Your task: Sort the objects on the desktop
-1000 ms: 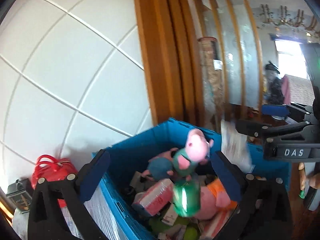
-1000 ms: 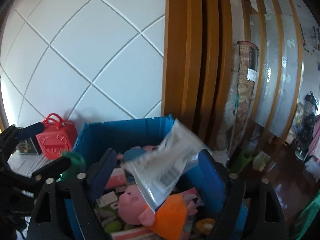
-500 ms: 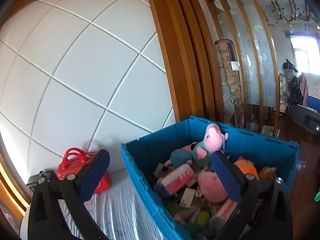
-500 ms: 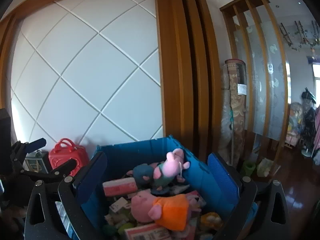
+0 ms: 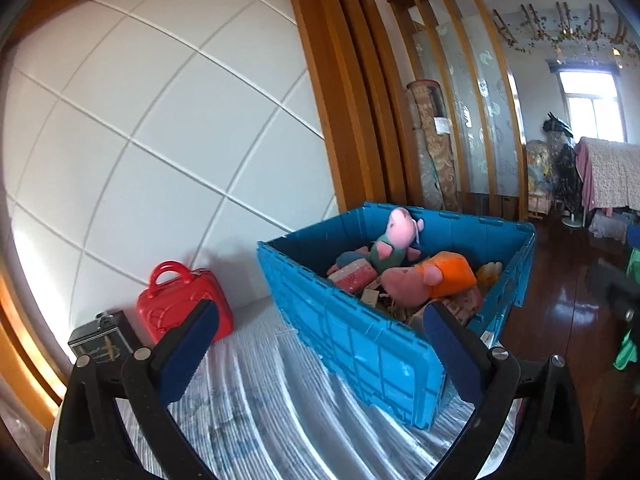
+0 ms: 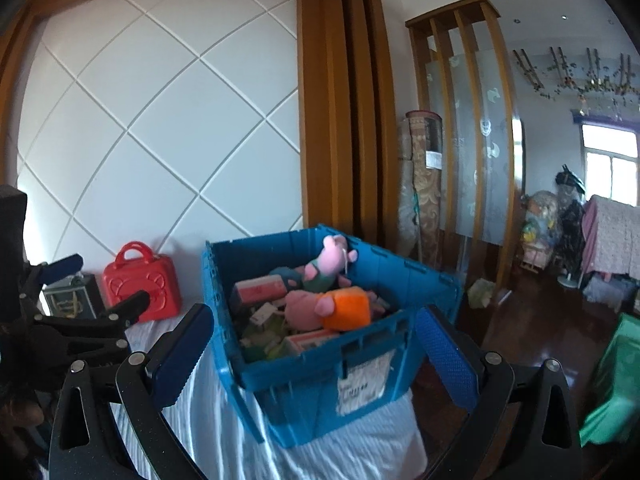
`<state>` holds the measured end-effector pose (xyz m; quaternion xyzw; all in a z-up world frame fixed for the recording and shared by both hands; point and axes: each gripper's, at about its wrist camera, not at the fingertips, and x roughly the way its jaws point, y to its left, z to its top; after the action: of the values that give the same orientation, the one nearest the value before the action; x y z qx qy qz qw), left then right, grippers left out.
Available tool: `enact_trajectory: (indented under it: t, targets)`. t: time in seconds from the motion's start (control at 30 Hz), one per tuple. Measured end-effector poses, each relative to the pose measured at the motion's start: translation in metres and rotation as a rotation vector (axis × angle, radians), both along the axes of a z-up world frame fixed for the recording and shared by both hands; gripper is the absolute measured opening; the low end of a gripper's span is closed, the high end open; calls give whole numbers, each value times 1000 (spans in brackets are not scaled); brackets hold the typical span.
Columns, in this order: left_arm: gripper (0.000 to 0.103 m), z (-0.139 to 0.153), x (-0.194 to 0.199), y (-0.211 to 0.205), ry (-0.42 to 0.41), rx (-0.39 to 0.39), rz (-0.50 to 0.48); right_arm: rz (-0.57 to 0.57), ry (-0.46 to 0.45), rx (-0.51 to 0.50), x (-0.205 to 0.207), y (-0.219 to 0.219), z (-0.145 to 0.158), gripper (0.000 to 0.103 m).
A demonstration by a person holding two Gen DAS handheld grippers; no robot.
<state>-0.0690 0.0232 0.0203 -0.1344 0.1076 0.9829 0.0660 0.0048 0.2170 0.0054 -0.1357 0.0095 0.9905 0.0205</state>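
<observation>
A blue plastic crate stands on the white striped tablecloth, filled with plush pigs, an orange-dressed pig and small boxes. My left gripper is open and empty, held back in front of the crate's near-left wall. My right gripper is open and empty in front of the crate's labelled end. The left gripper also shows at the left of the right wrist view.
A red toy case and a dark small box stand against the white panelled wall left of the crate. Wooden posts and a rolled rug are behind. Dark wood floor lies to the right.
Both grippers have pulled back and away from the crate. The green item and the plastic packet seen a second ago are gone from the grippers.
</observation>
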Motion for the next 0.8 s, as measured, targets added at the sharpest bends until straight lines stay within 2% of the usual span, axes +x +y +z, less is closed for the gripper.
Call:
enact_trajectory:
  t: [0.1,0.27,0.33,0.4,0.5,0.6,0.8]
  targets:
    - [103,10,25,-11,51,15,50,-15,-6,-2,24,-7,-1,103]
    - [103,28,46,-13,55,73,23,-27,41,-12,52,-1,14,103]
    - [103,32,53,-6,84,65,54,-28,47,-16,57,5,20,103]
    - [103,35,60,2,113,62,45,-31,56,-18,63,12,24,103]
    - [103,37,60,12,86,88,21,-37,56,-13,66,23,25,103]
    - [103,39,62,25,100,71,21,-34,49,-24,64,35,26,103]
    - [103,44,66,45,111,87,-23,-21,59,-9,64,45,28,103]
